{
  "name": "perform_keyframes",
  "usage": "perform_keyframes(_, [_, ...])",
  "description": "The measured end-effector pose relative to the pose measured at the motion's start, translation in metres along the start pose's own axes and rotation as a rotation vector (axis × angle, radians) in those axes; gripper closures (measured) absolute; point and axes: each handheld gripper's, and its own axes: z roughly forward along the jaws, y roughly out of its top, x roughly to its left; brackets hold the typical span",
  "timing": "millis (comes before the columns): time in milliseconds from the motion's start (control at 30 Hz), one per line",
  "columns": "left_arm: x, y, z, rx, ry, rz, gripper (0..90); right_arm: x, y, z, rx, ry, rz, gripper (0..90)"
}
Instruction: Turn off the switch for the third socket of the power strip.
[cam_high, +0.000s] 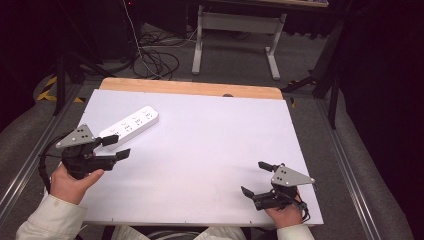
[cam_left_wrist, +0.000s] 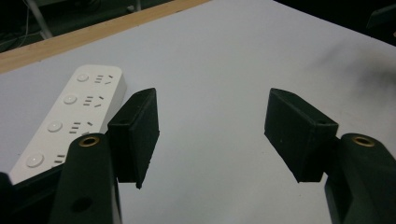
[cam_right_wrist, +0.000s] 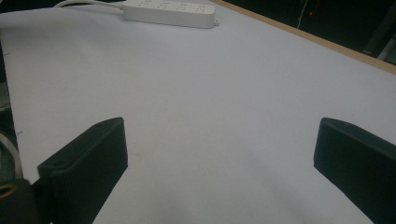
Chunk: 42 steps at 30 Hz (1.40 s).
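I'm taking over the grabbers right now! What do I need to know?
Left gripper: jaws open, nothing between them, just beside the near end of the white power strip.
Right gripper: jaws open, empty, at the near right corner of the white table.
Power strip: lies flat at the far left, untouched.
Done: nothing gripped yet.
Left: probably close the left gripper on the strip.

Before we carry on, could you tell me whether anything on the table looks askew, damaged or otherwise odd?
Nothing stands out. The white power strip lies flat and intact on the white table, set at a slant near the left gripper. Both that and the right gripper are open and hold nothing.
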Motion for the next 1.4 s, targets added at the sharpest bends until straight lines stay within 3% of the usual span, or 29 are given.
perform_keyframes(167, [0.004,0.012,0.003,0.024,0.021,0.005,34.6,0.001,0.0,0.0,0.001,0.0,0.001,3.2])
perform_keyframes(233, [0.008,0.022,0.006,0.045,0.05,0.027,33.2,0.001,0.0,0.0,0.0,0.003,0.002,3.3])
perform_keyframes(433, [0.018,0.034,0.016,0.069,0.064,0.029,33.9,0.0,0.0,0.0,-0.002,0.006,0.001,3.3])
perform_keyframes(533, [0.019,0.036,0.02,0.048,0.098,0.048,39.5,0.0,-0.001,-0.001,-0.001,0.008,-0.002,3.4])
perform_keyframes(600, [0.02,0.037,0.023,0.046,0.121,0.035,47.0,0.001,-0.001,-0.001,-0.004,0.011,-0.002,3.4])
perform_keyframes(667, [0.027,0.04,0.027,0.062,0.089,0.006,47.8,0.001,-0.001,-0.002,-0.005,0.011,-0.001,3.4])
perform_keyframes(933, [0.044,0.044,0.045,0.072,0.15,-0.021,50.1,0.002,-0.003,-0.004,0.0,0.005,0.003,3.5])
perform_keyframes(1100, [0.054,0.047,0.057,0.09,0.177,-0.022,57.5,0.003,-0.004,-0.006,0.002,-0.001,0.005,3.5])
perform_keyframes(1200, [0.058,0.047,0.06,0.09,0.176,-0.023,62.2,0.003,-0.004,-0.006,0.005,-0.002,0.007,3.5])
perform_keyframes(1267, [0.065,0.047,0.066,0.086,0.16,-0.044,64.4,0.004,-0.005,-0.007,0.001,-0.004,0.008,3.5])
perform_keyframes(1400, [0.073,0.044,0.073,0.073,0.167,-0.07,69.4,0.004,-0.005,-0.007,0.001,-0.003,0.007,3.5])
